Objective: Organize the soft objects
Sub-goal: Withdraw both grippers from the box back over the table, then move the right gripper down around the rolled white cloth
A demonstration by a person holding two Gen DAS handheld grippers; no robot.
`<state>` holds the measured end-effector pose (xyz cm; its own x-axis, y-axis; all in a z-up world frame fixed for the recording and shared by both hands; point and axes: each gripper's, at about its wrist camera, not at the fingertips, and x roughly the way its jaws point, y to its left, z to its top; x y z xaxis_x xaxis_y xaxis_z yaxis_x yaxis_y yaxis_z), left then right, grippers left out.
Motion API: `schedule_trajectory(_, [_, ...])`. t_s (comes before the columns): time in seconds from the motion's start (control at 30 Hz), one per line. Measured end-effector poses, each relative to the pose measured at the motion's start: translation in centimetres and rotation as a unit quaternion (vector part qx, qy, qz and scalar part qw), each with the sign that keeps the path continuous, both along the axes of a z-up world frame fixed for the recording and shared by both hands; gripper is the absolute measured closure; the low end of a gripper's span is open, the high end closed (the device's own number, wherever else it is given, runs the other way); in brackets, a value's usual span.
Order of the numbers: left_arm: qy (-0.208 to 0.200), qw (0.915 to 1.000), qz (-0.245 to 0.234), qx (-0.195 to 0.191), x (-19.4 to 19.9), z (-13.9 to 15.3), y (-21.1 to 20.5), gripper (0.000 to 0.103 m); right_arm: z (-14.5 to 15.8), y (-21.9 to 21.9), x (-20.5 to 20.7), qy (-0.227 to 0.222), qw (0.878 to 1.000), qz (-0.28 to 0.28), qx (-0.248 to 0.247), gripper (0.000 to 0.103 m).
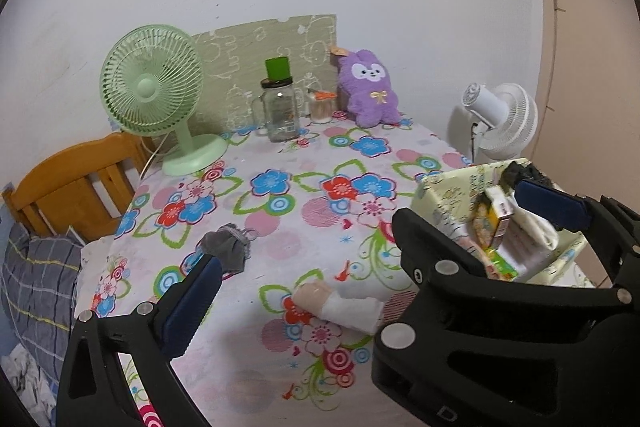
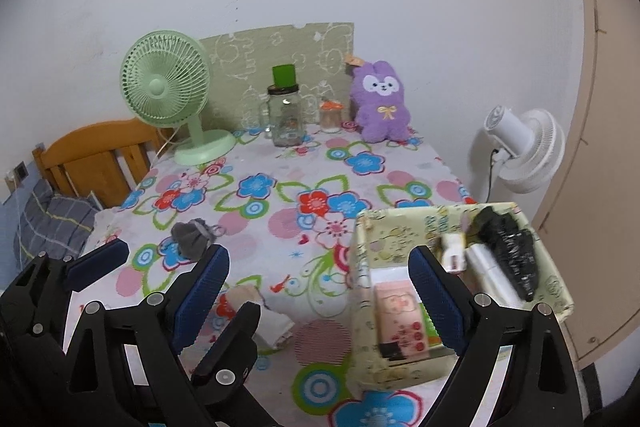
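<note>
Bench (image 1: 256,231): we see a floral cloth over the whole top, with a wooden headboard (image 1: 72,183) and a grey plaid pillow (image 1: 36,275) off its left edge.

Storage box (image 2: 362,267): patterned fabric box at the right near corner. It already holds a black bundle (image 2: 508,251), a white roll, a pink packet and a few cartons, so we judge the sorting partly done.

Purple plush (image 1: 372,91): sits upright at the far edge against the green board (image 1: 264,67). It is soft and not yet boxed, if it counts.

Fans: a green desk fan (image 1: 154,87) stands far left and a white fan (image 1: 500,119) is beyond the right edge. Neither blocks our reach.

Glass jar (image 1: 280,107): green lid, with a smaller jar beside it at the back, well apart from the loose items.

Left hand-held gripper (image 1: 368,231): jaws wide apart and empty, hovering over the near bench, its right finger above the box.

Right hand-held gripper (image 2: 320,275): jaws also spread and holding nothing, spanning the box's left wall.

White-and-peach cloth (image 1: 340,303): lies flat near the front, beside the box, still left to put away.

Grey cloth (image 1: 228,247): small bunched piece mid-left, well apart from the box, also left.
</note>
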<state>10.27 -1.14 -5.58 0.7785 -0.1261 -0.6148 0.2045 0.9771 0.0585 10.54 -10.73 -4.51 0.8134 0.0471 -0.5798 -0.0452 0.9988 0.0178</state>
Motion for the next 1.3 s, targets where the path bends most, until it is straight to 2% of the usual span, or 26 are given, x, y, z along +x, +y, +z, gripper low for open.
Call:
schedule_trajectory(0.27, [0.023, 0.9995, 0.022, 0.005, 0.5, -2.0, 2.4, 0.001, -1.8, 2.4, 0.3, 0.003, 1.0, 0.03, -0.007, 0.01])
schedule_trajectory(0.4, [0.037, 0.9988, 0.03, 0.005, 0.9, -3.2, 3.3, 0.004, -3.0, 3.5, 0.9, 0.014, 0.999, 0.039, -0.013, 0.01])
schedule_trajectory(0.73, [0.074, 0.9956, 0.056, 0.004, 2.3, -5.9, 5.2, 0.005, -5.5, 4.9, 2.4, 0.046, 0.997, 0.063, -0.014, 0.01])
schedule_trajectory(0.97, [0.074, 0.9958, 0.053, 0.007, 2.6, -7.5, 5.6, 0.007, -7.1, 5.6, 3.4, 0.06, 0.995, 0.073, -0.026, 0.01])
schedule_trajectory(1.2, [0.089, 0.9945, 0.054, 0.005, 3.3, -8.8, 6.1, 0.007, -8.6, 6.1, 4.5, 0.089, 0.993, 0.079, -0.027, 0.01])
schedule_trajectory(1.3, [0.093, 0.9948, 0.04, 0.006, 3.4, -9.3, 6.0, 0.007, -9.3, 6.2, 5.0, 0.1, 0.991, 0.08, -0.026, 0.011])
